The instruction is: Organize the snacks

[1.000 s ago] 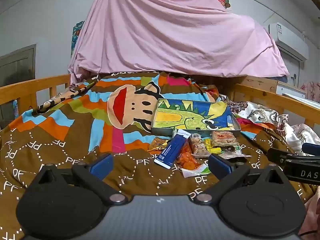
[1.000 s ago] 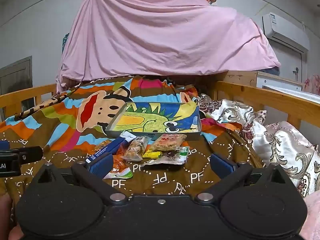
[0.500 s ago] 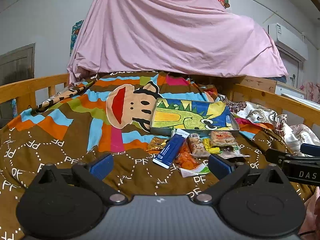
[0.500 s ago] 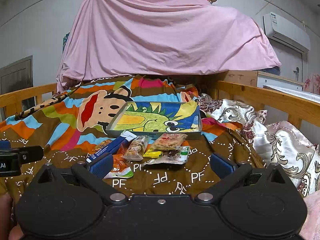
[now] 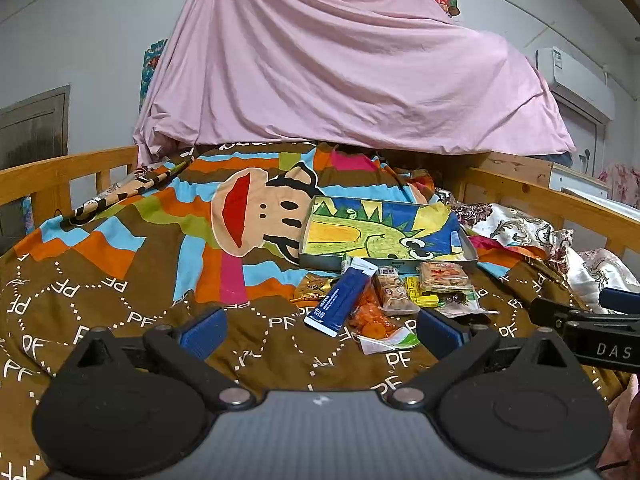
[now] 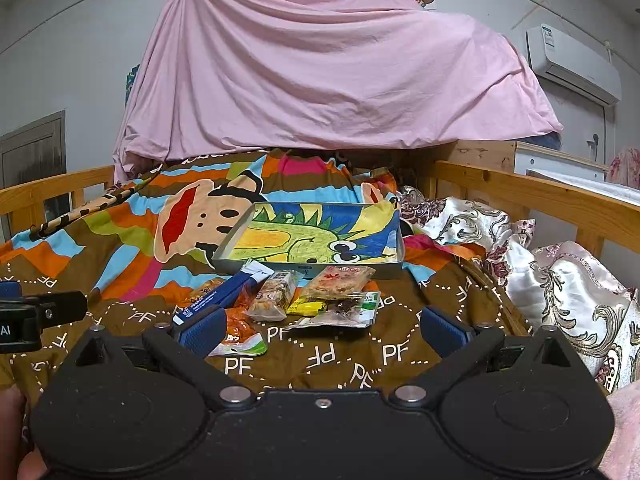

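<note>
Little is moving since a second ago: you are hovering both tongs, left (image 5: pixel 318 326) and right (image 6: pixel 320 326), wide and empty, approaching the snacks (image 6: pixel 304 296); next, be gripping one for the tray (image 6: pixel 308 270)

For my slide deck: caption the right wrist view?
Open right gripper facing snack packets piled before a dinosaur-print tray on a bed.

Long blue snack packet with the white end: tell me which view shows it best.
Left wrist view: the long blue snack packet lies fully visible. In the right wrist view, the right tool's blue finger pad covers the packet's near end.
</note>
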